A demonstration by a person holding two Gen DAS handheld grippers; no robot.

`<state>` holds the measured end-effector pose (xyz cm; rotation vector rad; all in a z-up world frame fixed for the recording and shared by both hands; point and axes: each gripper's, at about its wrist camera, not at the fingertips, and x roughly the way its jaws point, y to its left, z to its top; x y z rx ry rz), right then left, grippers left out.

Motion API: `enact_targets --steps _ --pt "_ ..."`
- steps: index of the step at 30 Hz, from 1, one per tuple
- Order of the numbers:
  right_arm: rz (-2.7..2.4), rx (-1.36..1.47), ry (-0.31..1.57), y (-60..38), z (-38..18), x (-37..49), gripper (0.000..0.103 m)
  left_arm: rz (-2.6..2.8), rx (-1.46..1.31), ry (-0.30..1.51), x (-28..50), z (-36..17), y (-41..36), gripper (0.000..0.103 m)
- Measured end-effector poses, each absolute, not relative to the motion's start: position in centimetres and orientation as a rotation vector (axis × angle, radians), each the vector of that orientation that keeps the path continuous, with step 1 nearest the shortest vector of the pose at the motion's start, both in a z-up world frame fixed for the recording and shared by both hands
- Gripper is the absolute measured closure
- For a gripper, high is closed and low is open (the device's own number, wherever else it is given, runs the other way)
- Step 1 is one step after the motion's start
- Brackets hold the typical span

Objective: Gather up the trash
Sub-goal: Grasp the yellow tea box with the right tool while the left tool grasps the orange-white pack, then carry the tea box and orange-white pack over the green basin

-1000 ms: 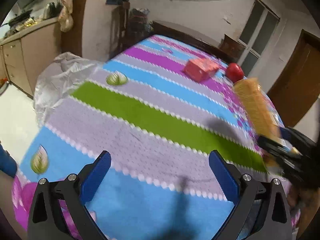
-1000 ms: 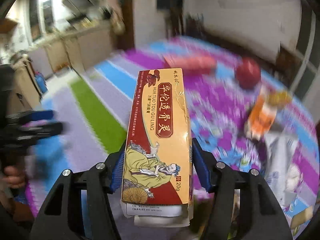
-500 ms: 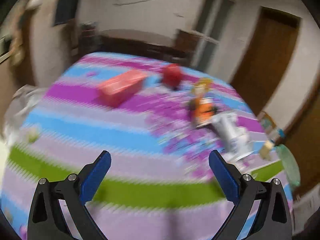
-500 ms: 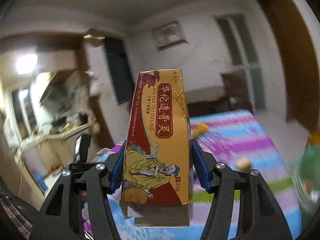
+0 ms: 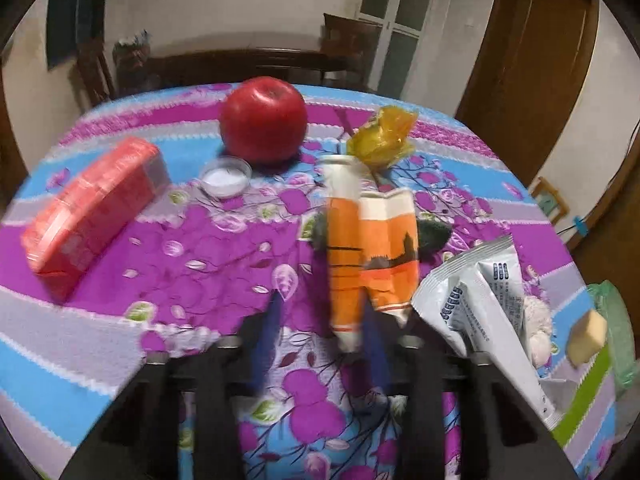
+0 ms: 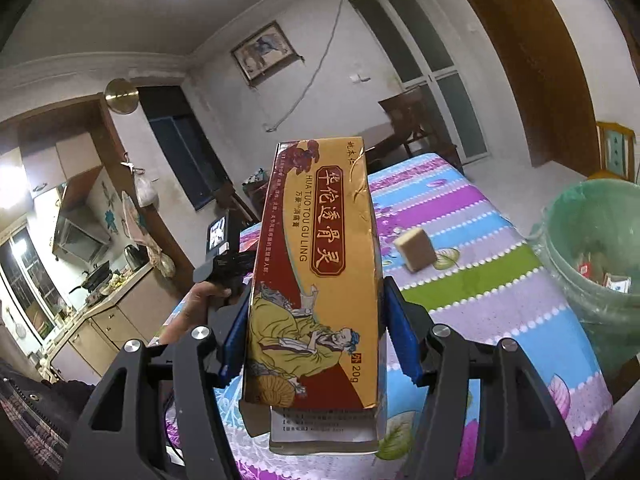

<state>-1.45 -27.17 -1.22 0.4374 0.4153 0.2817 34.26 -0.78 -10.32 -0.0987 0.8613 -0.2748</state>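
Note:
My right gripper (image 6: 314, 340) is shut on a tall yellow and red medicine box (image 6: 320, 272) and holds it upright above the table, left of a green-lined trash bin (image 6: 596, 248). My left gripper (image 5: 320, 328) is low over the flowered tablecloth, its blue fingers (image 5: 266, 340) narrowed and blurred. Its right finger touches the near end of an orange and white crumpled wrapper (image 5: 368, 248). A yellow wrapper (image 5: 380, 136) lies behind that. A silver packet (image 5: 480, 296) lies to the right.
A red apple (image 5: 264, 120), a small white lid (image 5: 226, 178) and a red box (image 5: 92, 216) lie at the left. A tan cube (image 5: 586, 336), seen also in the right wrist view (image 6: 416, 248), sits near the bin's rim (image 5: 616, 336). The person's hand holds the left gripper (image 6: 224, 272).
The left gripper swung right and down to the orange wrapper, and its fingers narrowed. The right gripper carried the box up and over towards the bin.

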Motion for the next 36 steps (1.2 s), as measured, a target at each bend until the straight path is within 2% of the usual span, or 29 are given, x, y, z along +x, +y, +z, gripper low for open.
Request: enact_targets --steps 5,12,19,28,36 --pt "0.270 0.440 0.421 -27.4 -1.6 -1.4 0.045 -0.273 -0.187 0.806 31.9 -7.9 1.3 0.091" --pt "0.248 0.411 0.449 -26.8 -2.1 -0.2 0.045 -0.134 -0.108 0.665 22.4 -2.5 2.3 0.091" --pt "0.242 0.365 0.472 -25.5 -2.2 0.0 0.045 -0.057 -0.006 0.531 13.9 -0.7 0.1 0.091" --pt "0.187 0.365 0.466 -26.9 -2.0 -1.5 0.045 -0.092 0.119 0.477 10.6 -0.3 -5.4 0.091" --pt "0.051 0.313 0.415 -31.2 0.1 -3.1 0.045 -0.153 0.170 0.430 10.8 1.3 -10.4 0.091"
